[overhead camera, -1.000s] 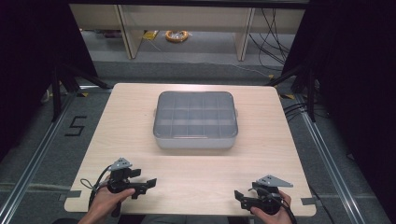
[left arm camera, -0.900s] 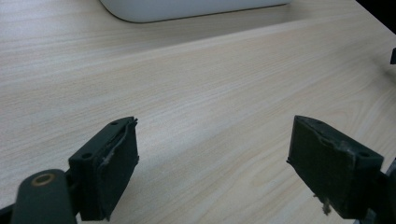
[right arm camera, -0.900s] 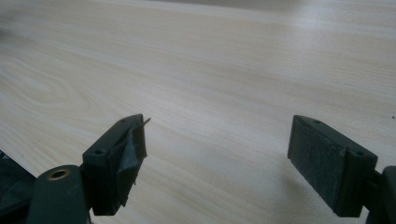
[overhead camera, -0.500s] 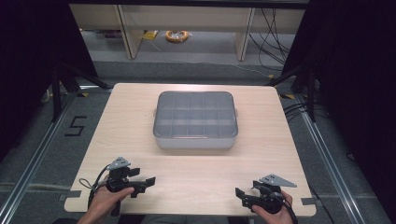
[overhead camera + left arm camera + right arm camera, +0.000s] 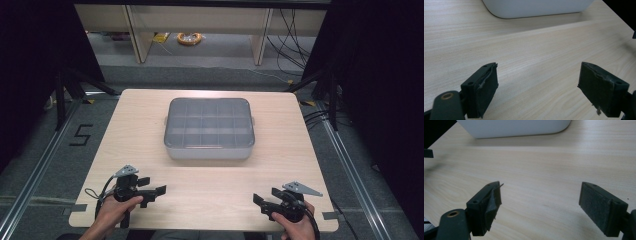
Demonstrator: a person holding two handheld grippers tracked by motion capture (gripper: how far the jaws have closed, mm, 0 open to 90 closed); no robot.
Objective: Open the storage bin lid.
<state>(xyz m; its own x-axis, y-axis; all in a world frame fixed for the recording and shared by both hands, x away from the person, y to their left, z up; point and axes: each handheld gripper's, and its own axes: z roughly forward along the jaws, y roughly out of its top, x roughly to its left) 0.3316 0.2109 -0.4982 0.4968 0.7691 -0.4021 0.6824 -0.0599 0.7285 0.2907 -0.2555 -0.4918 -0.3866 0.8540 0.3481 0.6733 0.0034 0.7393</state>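
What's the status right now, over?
Left gripper and right gripper open, holding nothing, low at the table's near edge. Grey lidded box mid-table, untouched. Bare wood between, nothing in the way.

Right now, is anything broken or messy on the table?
Mostly tidy: the grey compartment box sits closed and straight mid-table. One odd thing: the pad on one jaw of the right gripper looks frayed and peeling at its edge. The left gripper pads look slightly worn too.
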